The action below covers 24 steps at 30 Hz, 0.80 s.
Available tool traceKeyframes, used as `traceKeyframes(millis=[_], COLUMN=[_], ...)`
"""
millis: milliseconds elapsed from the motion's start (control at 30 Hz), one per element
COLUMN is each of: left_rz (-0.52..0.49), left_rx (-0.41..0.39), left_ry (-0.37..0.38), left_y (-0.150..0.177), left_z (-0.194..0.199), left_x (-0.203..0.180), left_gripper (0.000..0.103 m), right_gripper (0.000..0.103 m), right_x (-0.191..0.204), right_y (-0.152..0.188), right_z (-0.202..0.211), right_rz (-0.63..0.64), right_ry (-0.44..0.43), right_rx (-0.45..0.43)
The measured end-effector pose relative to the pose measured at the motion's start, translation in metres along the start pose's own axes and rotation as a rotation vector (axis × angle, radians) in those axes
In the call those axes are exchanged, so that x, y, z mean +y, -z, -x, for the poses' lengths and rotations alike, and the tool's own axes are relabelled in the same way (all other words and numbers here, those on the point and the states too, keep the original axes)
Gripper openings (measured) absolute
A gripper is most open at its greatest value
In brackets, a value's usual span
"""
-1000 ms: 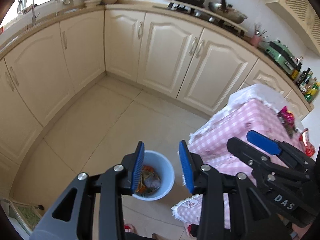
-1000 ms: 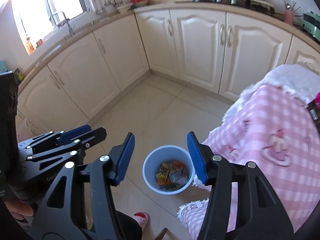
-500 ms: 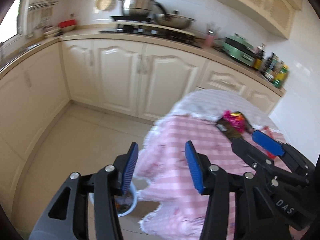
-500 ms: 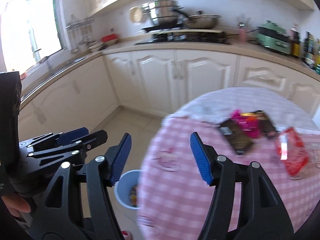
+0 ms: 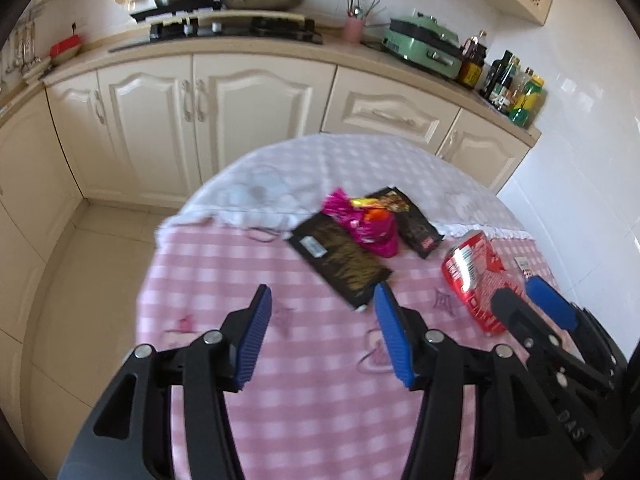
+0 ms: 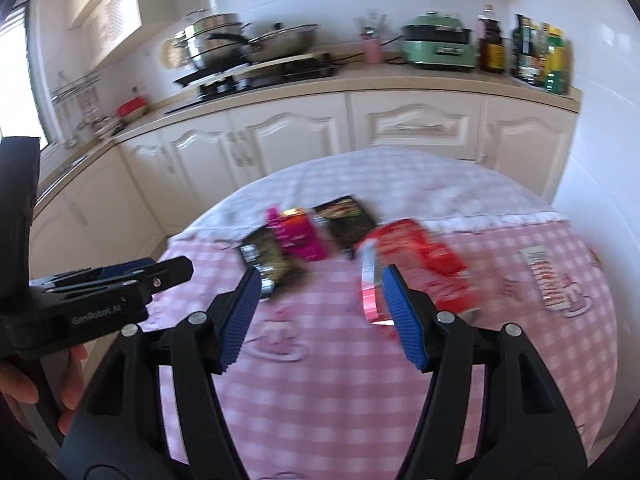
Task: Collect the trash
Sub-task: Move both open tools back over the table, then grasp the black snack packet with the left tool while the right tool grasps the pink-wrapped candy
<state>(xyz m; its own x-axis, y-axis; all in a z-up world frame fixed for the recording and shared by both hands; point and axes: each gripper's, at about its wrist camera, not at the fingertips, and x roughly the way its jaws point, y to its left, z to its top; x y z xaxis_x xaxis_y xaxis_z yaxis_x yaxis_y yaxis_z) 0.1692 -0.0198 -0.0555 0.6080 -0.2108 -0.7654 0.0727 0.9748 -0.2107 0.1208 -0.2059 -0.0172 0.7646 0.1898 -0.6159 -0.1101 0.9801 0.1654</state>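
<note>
From my left wrist, my left claw [image 5: 322, 312] hangs over the near part of the pink checked table [image 5: 304, 412], jaws wide apart and holding nothing. The trash lies ahead of it: a black packet [image 5: 340, 258] just past my right pad, a magenta wrapper [image 5: 370, 228] lying partly on top of it, a second black packet [image 5: 414, 224] behind that, and a red bag [image 5: 476, 276] off to the right. My right claw [image 5: 536, 300] shows at the right edge, close to the red bag. For this side I judge the near black packet the sensible pick: I would come down with one pad each side of its near corner, low and flat, since a thin film packet will slide on cloth if I only push it

From my right wrist, my right claw [image 6: 318, 304] is also spread and empty, above the cloth. The red bag [image 6: 424, 268] sits just beyond my right pad, blurred, with a small striped wrapper [image 6: 546, 280] lying well apart to the right. The black packet [image 6: 270, 258] is near my left pad. I would pinch the bag's crumpled edge rather than its flat face, and close firmly, as it looks slippery
</note>
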Motion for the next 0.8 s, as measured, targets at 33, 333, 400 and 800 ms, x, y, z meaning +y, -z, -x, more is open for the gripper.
traceKeyframes(millis=[33,333,400,800], left_rz=[0.013,0.025,0.038,-0.039], left_rx=[0.012,0.102,0.114,0.116], left_ry=[0.010,-0.043,-0.058,-0.147], left_y=[-0.003,-0.022,-0.025,-0.035], left_z=[-0.009,-0.080,-0.091,-0.113], left_x=[-0.005,-0.034,-0.034,-0.035], left_gripper=[0.053,0.053,0.053,0.029], right_gripper=[0.065,0.065,0.065,0.066], right_x=[-0.005,-0.045,-0.045,-0.038], right_y=[-0.001,-0.012,-0.013,-0.019], right_z=[-0.001,-0.020,-0.024,-0.041], right_rz=[-0.003,-0.042,-0.040,-0.028], right_ry=[0.006,0.004,-0.002,-0.035], right_rx=[-0.002,0.007,0.011,0.029])
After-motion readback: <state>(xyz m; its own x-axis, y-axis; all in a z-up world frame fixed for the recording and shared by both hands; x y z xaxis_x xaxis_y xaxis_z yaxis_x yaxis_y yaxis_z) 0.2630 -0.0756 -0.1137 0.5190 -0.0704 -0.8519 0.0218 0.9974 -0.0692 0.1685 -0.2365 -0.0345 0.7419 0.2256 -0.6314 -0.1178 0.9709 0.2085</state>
